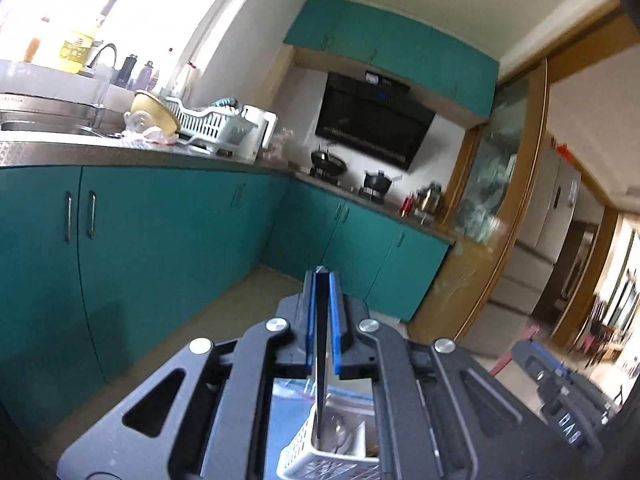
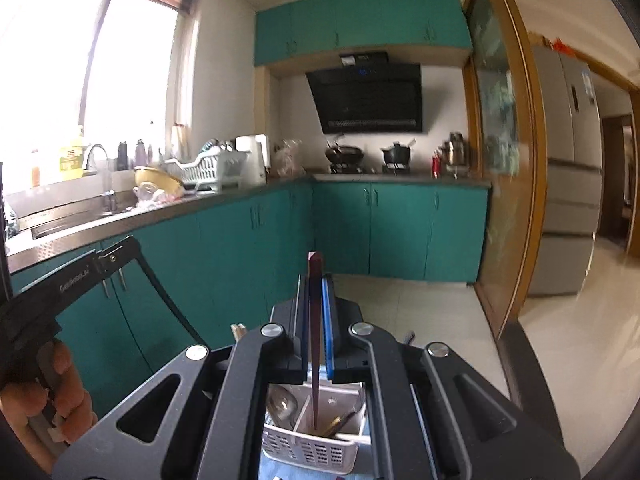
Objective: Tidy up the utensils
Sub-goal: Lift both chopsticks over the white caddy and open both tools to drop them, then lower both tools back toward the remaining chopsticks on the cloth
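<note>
At lower centre of each wrist view, the left gripper point(image 1: 322, 280) is clamped on a black chopstick point(image 1: 321, 360); the right gripper point(image 2: 316, 280) pinches a dark red chopstick point(image 2: 314, 340). Lower each vertically into the white slotted plastic caddy point(image 2: 308, 452), keeping clear of its divider, and only then part the jaws.

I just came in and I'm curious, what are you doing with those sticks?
A person holds a gripper in each hand. The left gripper is shut on a black chopstick, and the right gripper is shut on a dark red chopstick. Both chopsticks point down into a white utensil basket that already holds a metal spoon.
</note>
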